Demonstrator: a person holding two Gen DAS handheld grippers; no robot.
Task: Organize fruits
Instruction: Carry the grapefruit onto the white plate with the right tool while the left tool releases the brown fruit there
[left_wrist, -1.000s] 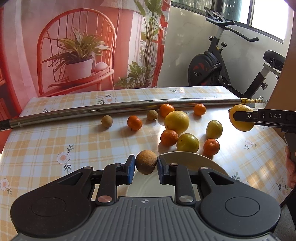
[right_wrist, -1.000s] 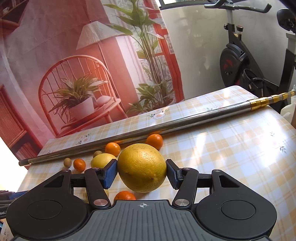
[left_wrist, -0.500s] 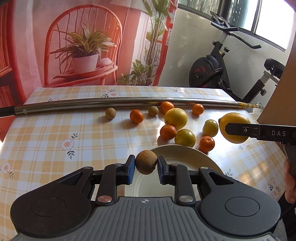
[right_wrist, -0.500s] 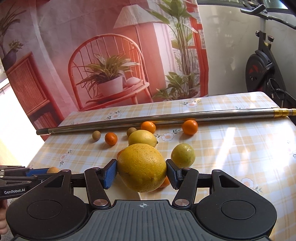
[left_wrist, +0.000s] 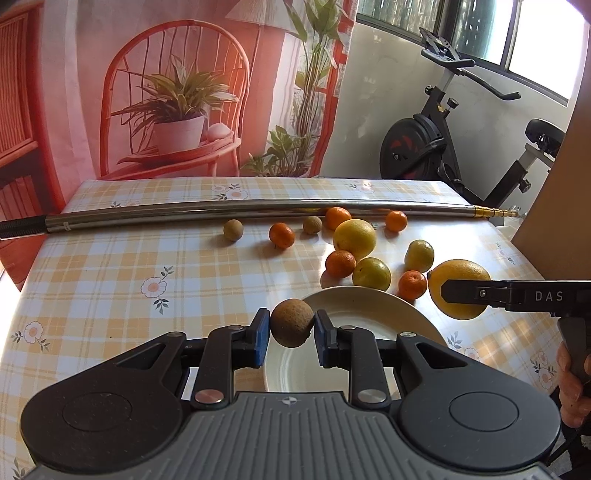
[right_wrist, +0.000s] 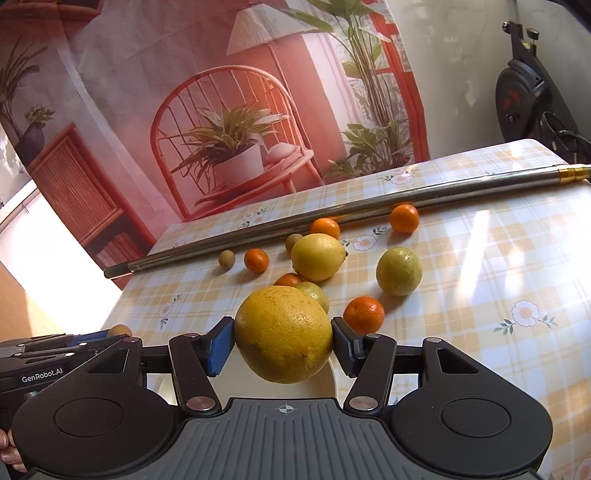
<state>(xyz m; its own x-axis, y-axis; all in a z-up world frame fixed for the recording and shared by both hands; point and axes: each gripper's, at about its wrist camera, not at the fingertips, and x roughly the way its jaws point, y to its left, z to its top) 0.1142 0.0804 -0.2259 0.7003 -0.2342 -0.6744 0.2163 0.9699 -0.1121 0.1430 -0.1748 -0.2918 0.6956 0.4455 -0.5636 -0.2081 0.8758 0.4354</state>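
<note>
1. I see the yellow-checked floral tabletop carrying a long steel pole beyond the round white ceramic plate.
2. My right gripper has its jaws clamped on a large yellow grapefruit, held above the plate's right edge.
3. My left gripper has its jaws pinching a small brown round fruit over the plate's left rim.
4. Loose oranges and lemons lie between plate and pole.

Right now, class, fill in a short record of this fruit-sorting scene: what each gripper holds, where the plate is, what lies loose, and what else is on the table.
left gripper: shut on small brown fruit, above plate
right gripper: shut on large yellow citrus
plate: white, nothing seen on it
loose fruit: tangerines, yellow citrus, two small brown fruits, all on the tablecloth
other: metal pole behind the fruit
</note>
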